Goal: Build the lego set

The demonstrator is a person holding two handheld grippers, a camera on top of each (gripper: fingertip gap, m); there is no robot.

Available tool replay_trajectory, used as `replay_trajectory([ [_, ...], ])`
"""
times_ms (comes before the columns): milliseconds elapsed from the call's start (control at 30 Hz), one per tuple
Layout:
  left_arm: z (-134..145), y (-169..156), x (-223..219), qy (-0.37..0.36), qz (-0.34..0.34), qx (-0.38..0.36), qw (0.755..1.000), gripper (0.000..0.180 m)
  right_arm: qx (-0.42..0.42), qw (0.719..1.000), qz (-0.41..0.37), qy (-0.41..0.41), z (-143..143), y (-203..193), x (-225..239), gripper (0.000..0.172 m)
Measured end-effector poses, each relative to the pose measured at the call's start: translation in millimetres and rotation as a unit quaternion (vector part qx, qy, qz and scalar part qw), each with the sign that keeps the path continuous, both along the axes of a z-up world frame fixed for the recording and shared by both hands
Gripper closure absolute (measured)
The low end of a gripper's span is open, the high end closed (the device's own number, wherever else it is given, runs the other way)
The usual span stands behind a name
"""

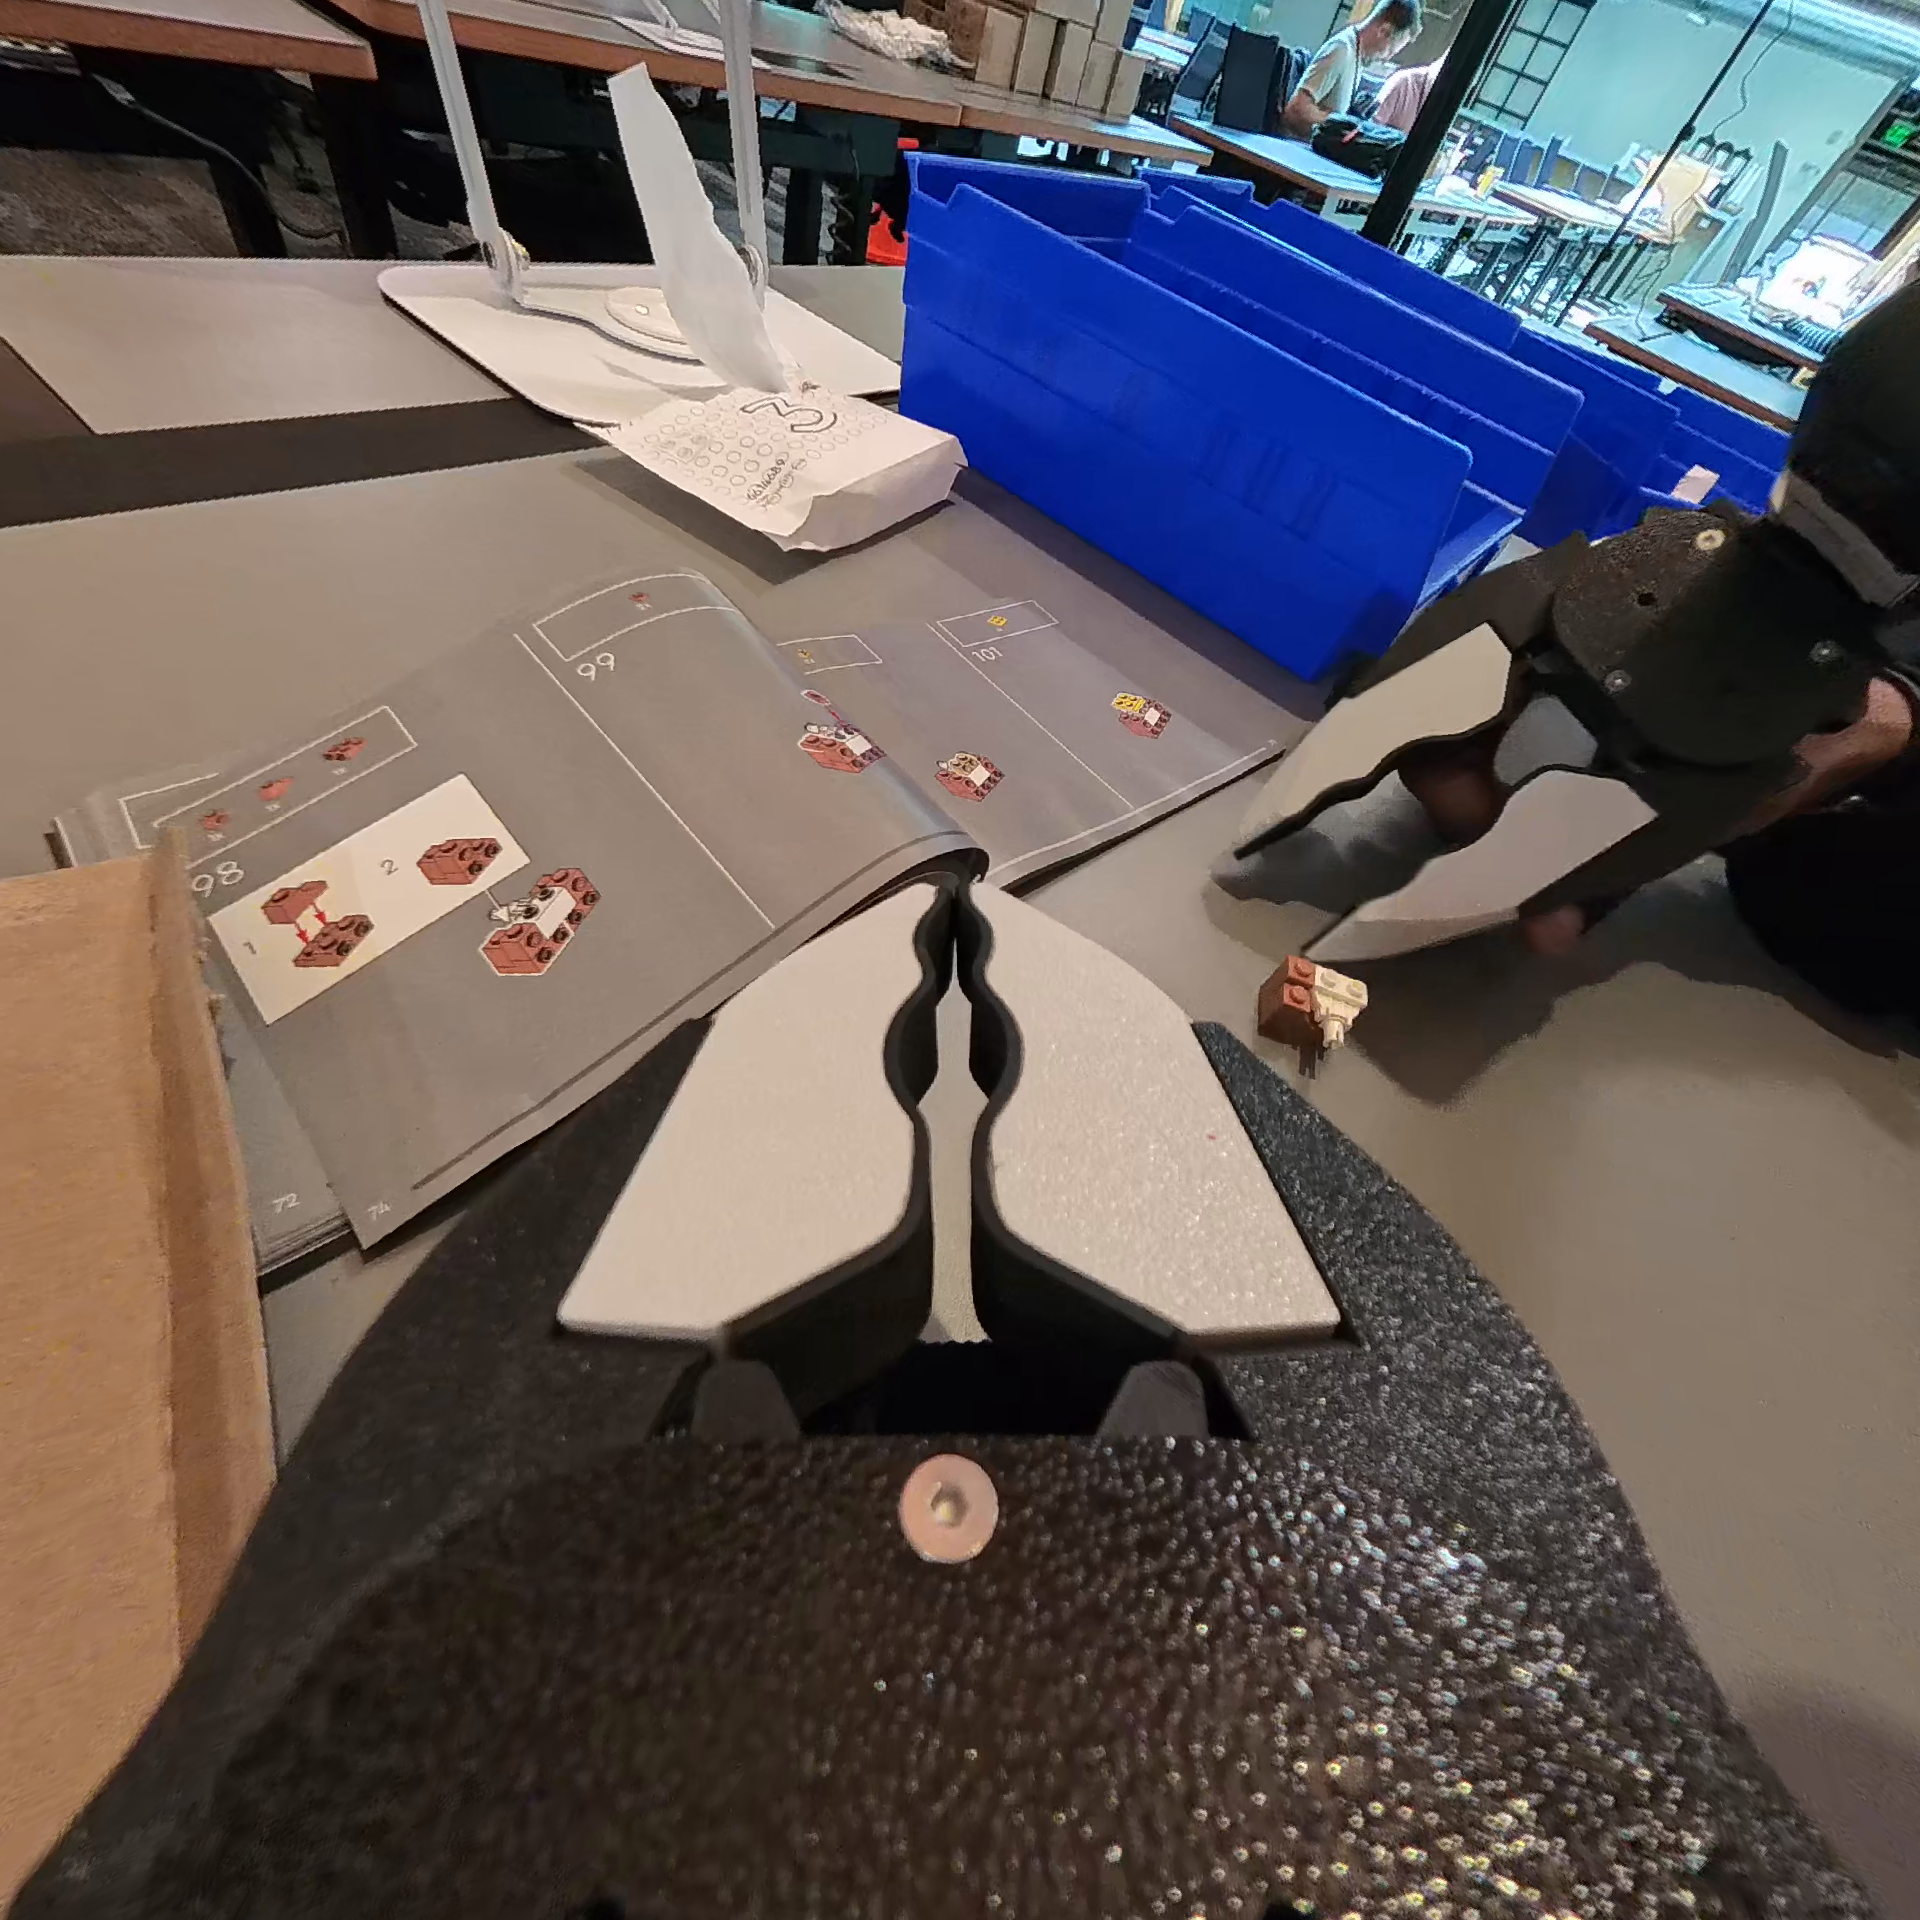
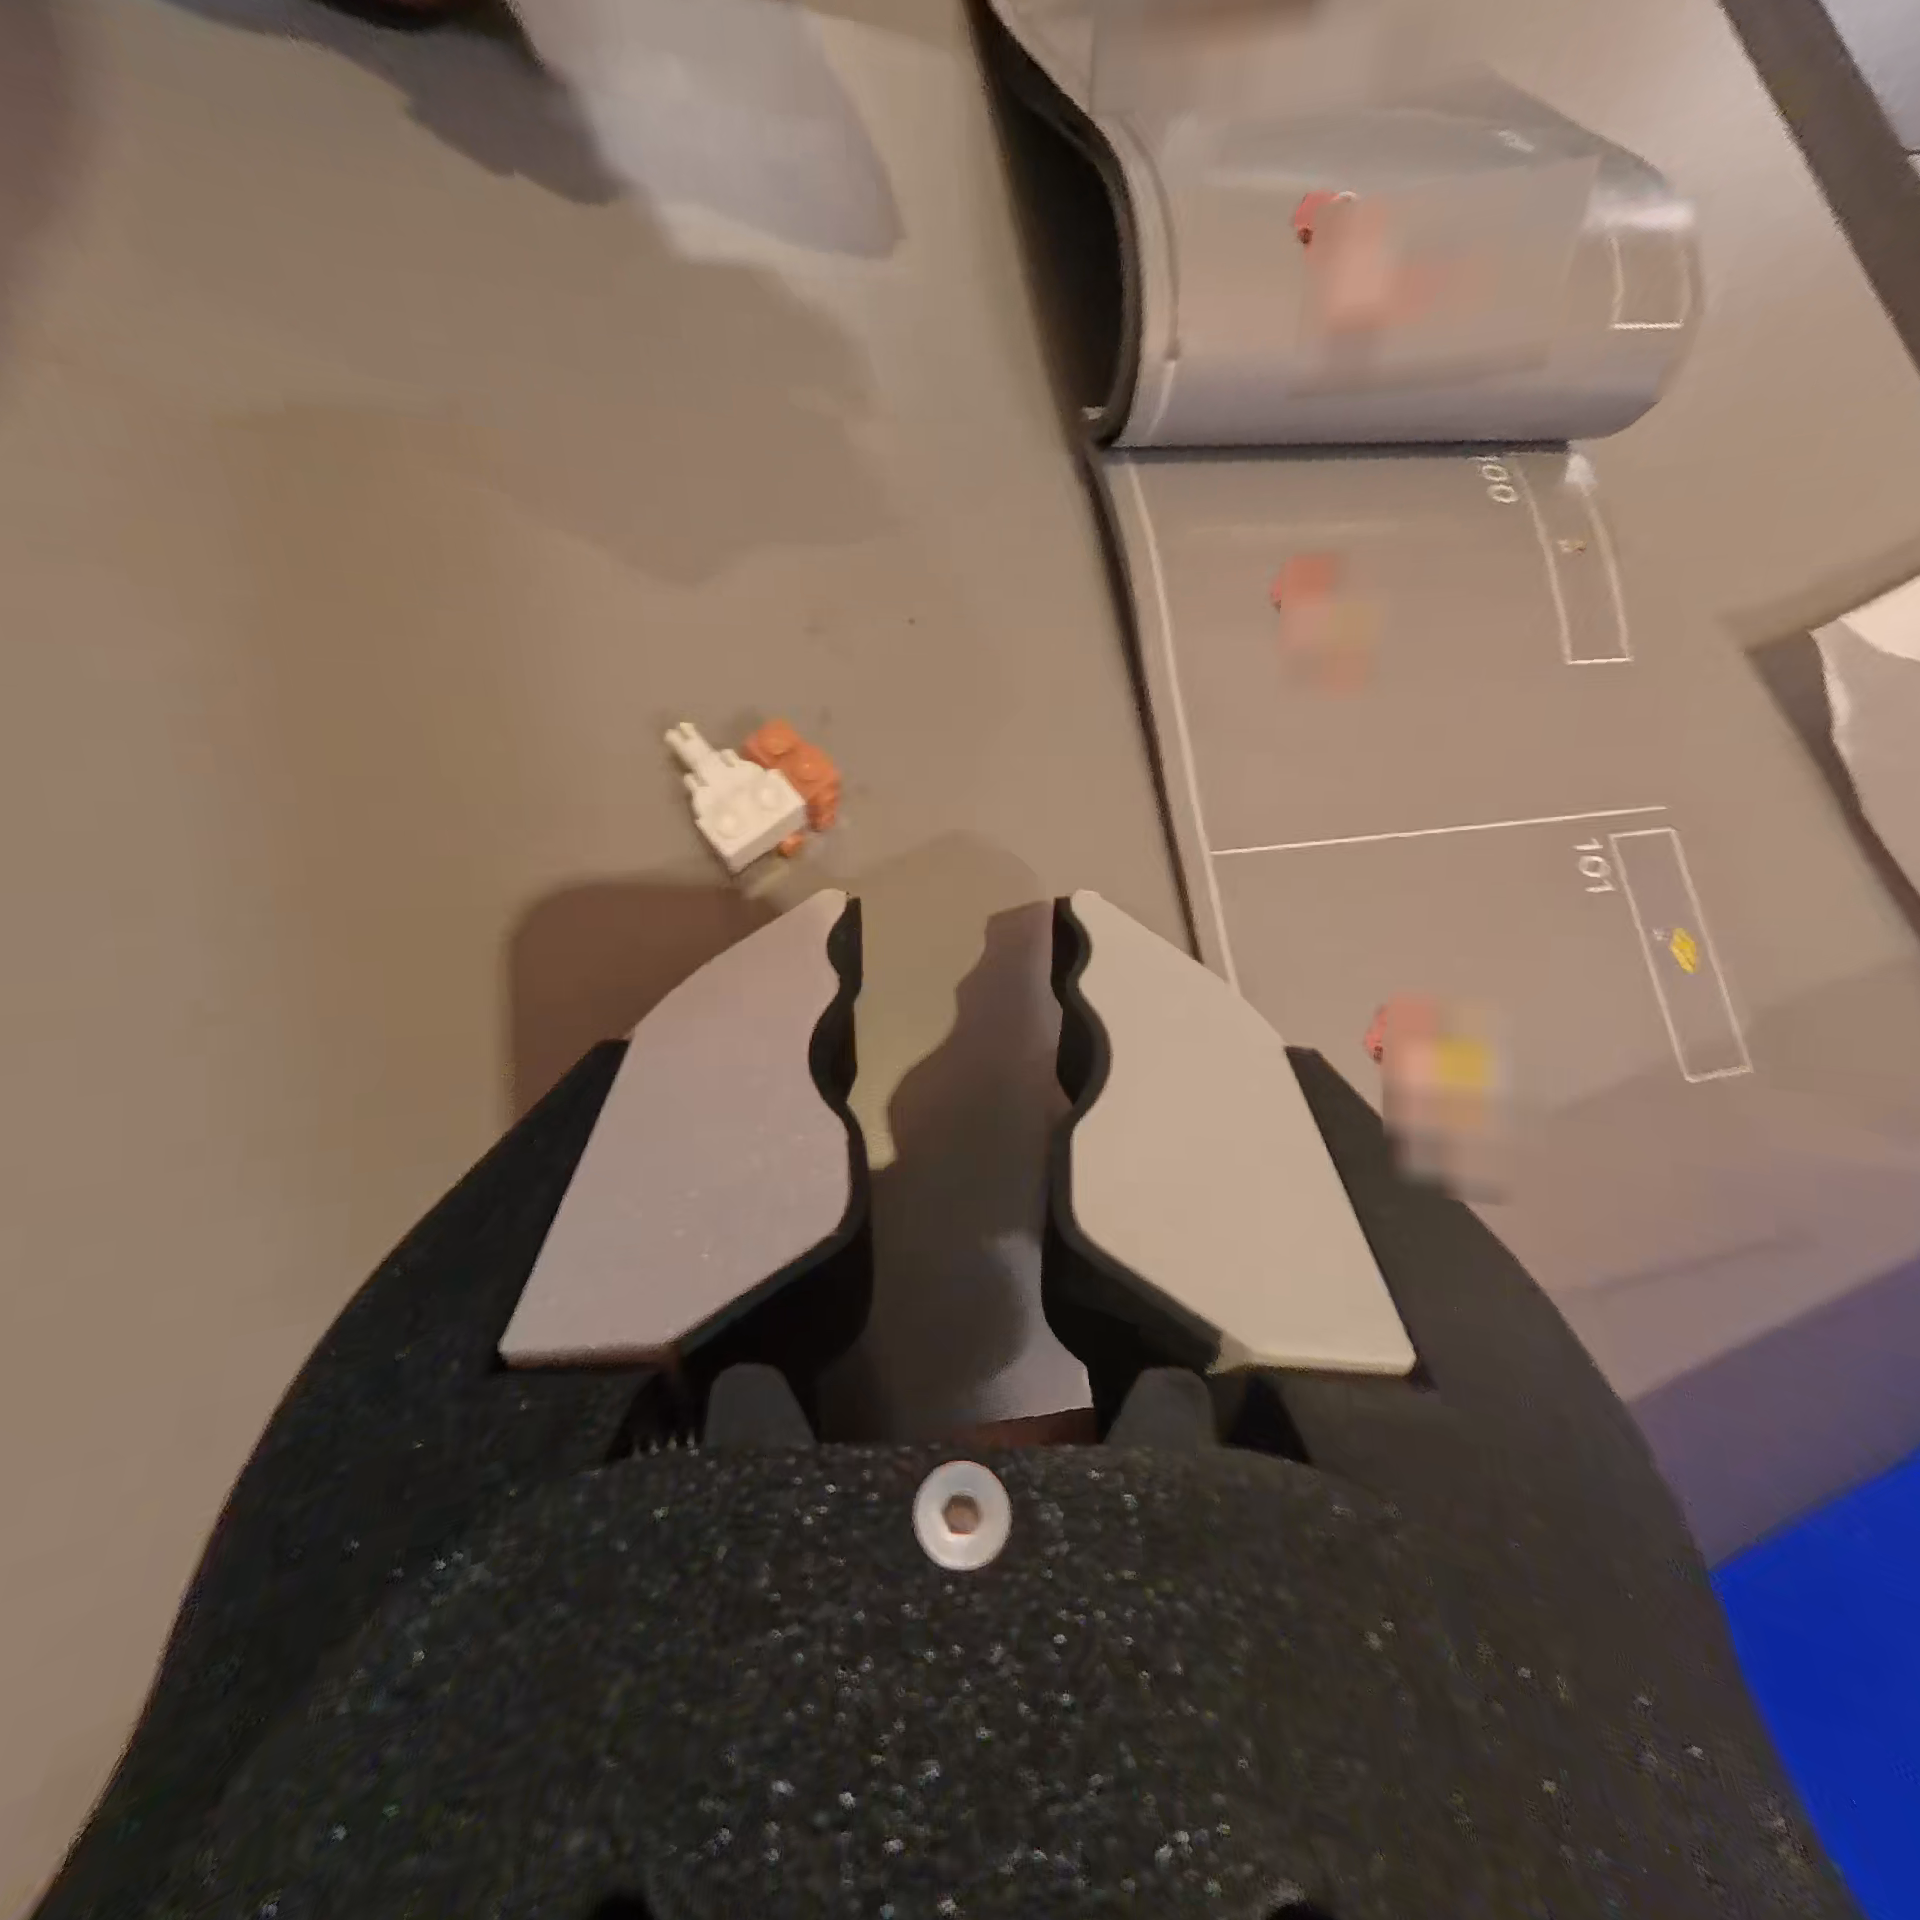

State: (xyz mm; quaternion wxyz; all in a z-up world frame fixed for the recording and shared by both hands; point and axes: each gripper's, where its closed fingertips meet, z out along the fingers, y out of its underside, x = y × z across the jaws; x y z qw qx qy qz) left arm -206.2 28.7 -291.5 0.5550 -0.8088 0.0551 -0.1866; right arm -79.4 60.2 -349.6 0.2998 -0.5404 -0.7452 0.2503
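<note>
A small brown and white brick assembly (image 1: 1311, 1002) lies on the grey table; it also shows in the right wrist view (image 2: 756, 796). My right gripper (image 2: 956, 909) is open with nothing between its pads, hovering just short of the assembly, which lies a little to the left of its fingertips. The right gripper also shows in the left wrist view (image 1: 1273, 899), just above the assembly. My left gripper (image 1: 961, 894) is shut with nothing between its pads, at the near edge of an open instruction booklet (image 1: 582, 831).
Blue plastic bins (image 1: 1195, 436) stand in a row behind the booklet. A white paper bag (image 1: 800, 457) and a white lamp base (image 1: 582, 322) lie farther back. A brown cardboard box (image 1: 94, 1247) stands at the left. The booklet (image 2: 1455, 727) lies right of the right gripper. One gripper's finger ends stand about 15 cm off the other's.
</note>
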Motion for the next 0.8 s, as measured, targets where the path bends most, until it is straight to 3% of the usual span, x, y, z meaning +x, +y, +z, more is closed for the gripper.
replay_trajectory([
  [200, -1.0, -0.2, 0.4, 0.004, -0.001, -0.003, 1.0, 0.18, -0.02, 0.997, 0.075, 0.009, 5.3, -29.4, 2.0, 0.132],
  [500, -2.7, 0.1, 1.8, 0.011, -0.003, -0.006, 1.0, 0.18, 0.043, 0.998, 0.018, 0.047, 8.0, -16.3, -16.2, 0.136],
  [800, 1.2, -4.9, 25.4, 0.01, -0.065, 0.008, 0.998, 0.18, -0.016, 0.997, 0.001, 0.074, 18.6, -11.0, -14.9, 0.139],
])
